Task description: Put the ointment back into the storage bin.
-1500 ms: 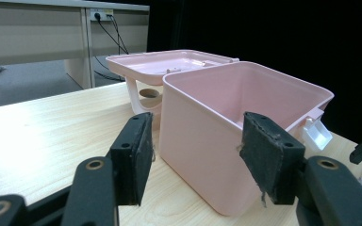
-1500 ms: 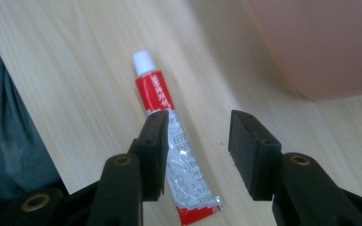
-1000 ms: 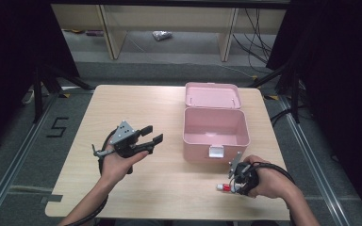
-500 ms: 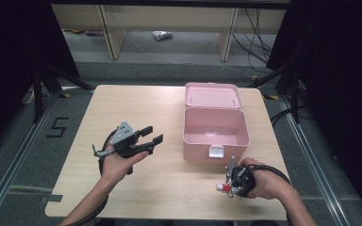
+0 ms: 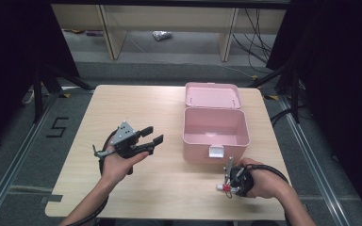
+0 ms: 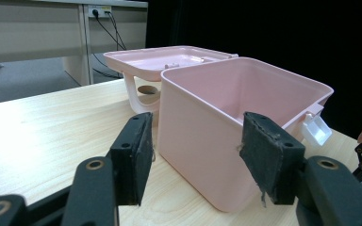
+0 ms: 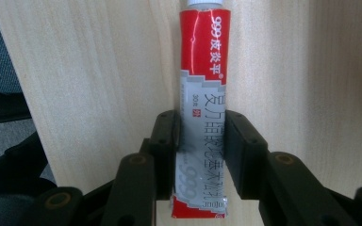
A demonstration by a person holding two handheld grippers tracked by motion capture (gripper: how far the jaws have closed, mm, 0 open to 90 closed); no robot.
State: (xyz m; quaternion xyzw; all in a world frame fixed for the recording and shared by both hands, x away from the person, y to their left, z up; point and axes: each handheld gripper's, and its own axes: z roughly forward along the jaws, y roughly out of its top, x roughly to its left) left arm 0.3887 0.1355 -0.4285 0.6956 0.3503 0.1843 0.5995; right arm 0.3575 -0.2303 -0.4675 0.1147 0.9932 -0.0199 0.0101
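The left gripper [image 5: 148, 136] is held in the person's left hand [image 5: 115, 165] above the wooden surface [image 5: 136, 106], its jaws apart with nothing between them. In the left gripper view the two black pads [image 6: 139, 157] stand wide, and the open pink box [image 6: 235, 122] sits just beyond and ahead of them, its near corner showing through the gap. The box's lid [image 6: 165, 59] lies folded back behind it, farther from the jaws, and a white latch [image 6: 316, 129] hangs from the box's front wall, off to the right of the right-hand pad.

In the high view the box [image 5: 215, 134] stands well to the right of the left jaws and just beyond the right gripper [image 5: 226, 183], which the right hand [image 5: 264, 181] holds low near the front edge of the surface.

The right jaws have just been closing. In the right gripper view they stand on either side of a red, grey and white tube [image 7: 202, 94] that lies flat on the wood, its crimped end nearest the camera and its white cap end pointing away from the jaws. The pads lie against the tube's two sides, pressing on its lower half.
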